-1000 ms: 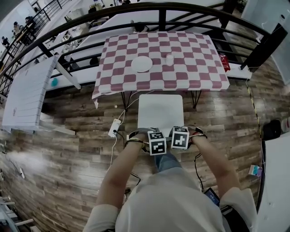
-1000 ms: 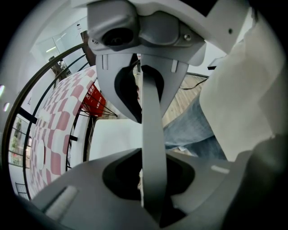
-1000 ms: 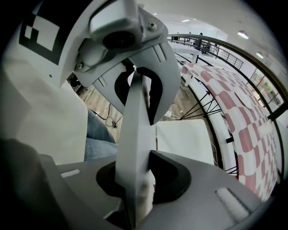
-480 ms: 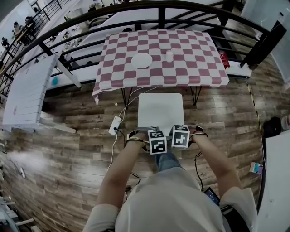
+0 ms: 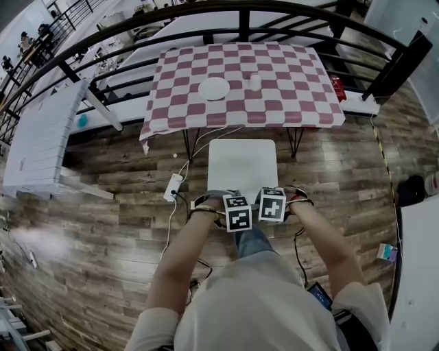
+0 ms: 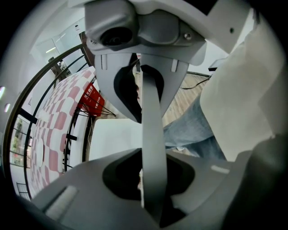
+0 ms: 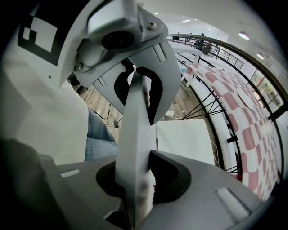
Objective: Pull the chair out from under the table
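Note:
The white chair (image 5: 241, 164) stands just in front of the table with the red-and-white checked cloth (image 5: 295, 96), its seat fully showing on the wooden floor. My left gripper (image 5: 230, 204) and right gripper (image 5: 271, 200) sit side by side at the near edge of the chair, on its backrest. In the left gripper view the thin backrest panel (image 6: 153, 126) runs up between the jaws of the left gripper (image 6: 150, 179), which are shut on it. The right gripper view shows the same panel (image 7: 135, 121) clamped in the right gripper (image 7: 135, 179), with the seat (image 7: 184, 139) beyond.
A white plate (image 5: 215, 88) and a small cup (image 5: 256, 83) rest on the table. A white power strip (image 5: 171, 186) with cables lies on the floor left of the chair. A dark curved railing (image 5: 240, 12) runs behind the table. A white slatted bench (image 5: 41, 137) stands at the left.
The gap between the table's front edge and the chair seat has widened slightly. Both grippers keep their hold on the backrest.

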Available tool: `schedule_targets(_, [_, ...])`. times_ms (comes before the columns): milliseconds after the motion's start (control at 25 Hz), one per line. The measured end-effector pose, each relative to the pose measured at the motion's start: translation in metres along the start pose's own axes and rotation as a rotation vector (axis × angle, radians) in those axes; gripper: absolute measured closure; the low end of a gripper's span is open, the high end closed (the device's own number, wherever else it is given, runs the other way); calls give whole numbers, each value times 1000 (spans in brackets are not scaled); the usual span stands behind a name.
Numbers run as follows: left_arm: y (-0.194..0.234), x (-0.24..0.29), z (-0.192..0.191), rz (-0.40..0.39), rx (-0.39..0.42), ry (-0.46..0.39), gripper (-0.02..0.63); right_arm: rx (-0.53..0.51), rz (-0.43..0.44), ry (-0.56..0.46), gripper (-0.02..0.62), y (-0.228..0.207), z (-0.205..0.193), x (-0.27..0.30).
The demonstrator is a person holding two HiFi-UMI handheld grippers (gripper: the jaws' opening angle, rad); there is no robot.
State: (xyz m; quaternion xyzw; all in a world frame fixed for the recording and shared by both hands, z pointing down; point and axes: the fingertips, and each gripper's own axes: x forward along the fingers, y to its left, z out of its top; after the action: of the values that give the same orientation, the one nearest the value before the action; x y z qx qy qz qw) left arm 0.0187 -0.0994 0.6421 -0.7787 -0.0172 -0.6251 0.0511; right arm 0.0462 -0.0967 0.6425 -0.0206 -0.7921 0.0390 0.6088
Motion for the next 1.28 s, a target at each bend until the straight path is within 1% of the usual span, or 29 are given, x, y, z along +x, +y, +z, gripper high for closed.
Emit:
schedule_targets(440, [-14, -2, -1, -9, -7, 2, 528, -2, 15, -4, 512, 14, 2, 1])
schedule_targets(840, [-39, -5, 1, -28, -34, -14, 528, -24, 27, -1, 512, 37, 3, 2])
schedule_targets(1280, [-66, -7, 3, -25, -44, -17, 528, -40, 31, 6, 512, 63, 3, 4])
